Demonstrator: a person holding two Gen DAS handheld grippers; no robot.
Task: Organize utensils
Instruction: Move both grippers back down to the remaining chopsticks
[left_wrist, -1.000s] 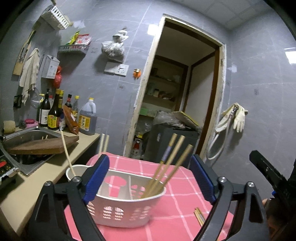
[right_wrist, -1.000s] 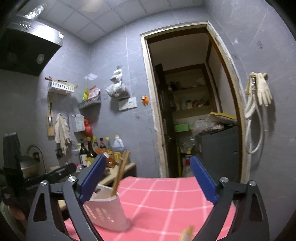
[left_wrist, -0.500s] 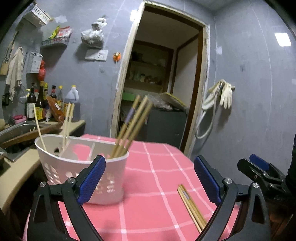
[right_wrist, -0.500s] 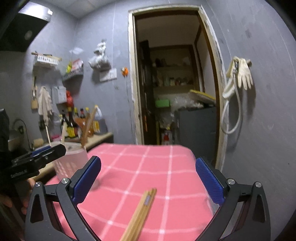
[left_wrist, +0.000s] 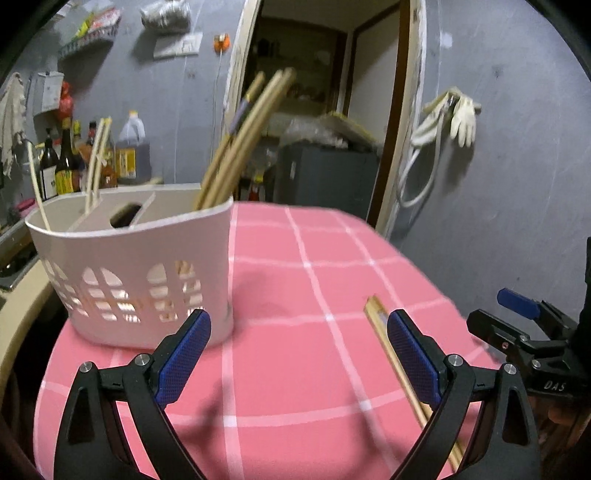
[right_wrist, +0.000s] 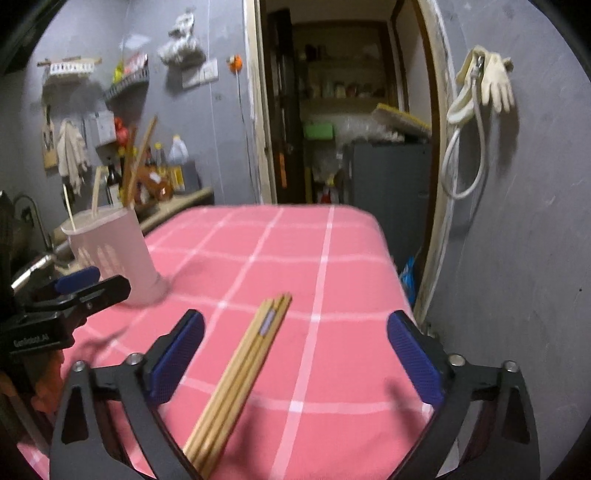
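Observation:
A white slotted caddy stands on the pink checked tablecloth and holds several wooden chopsticks. My left gripper is open just in front of the caddy's right corner, with nothing between its pads. A bundle of loose chopsticks lies flat on the cloth. It runs between the jaws of my right gripper, which are wide and closing, and the pads do not touch it. In the left wrist view the same bundle passes behind the right finger. The caddy is at far left in the right wrist view.
A counter with bottles and a sink edge lies left of the table. Behind the table is a doorway with a grey cabinet. Gloves and a hose hang on the right wall. The table's right edge drops off near the wall.
Both grippers have sunk toward the table and tipped downward. The caddy slid left in the left wrist view. The loose chopstick bundle has come between the right gripper's jaws.

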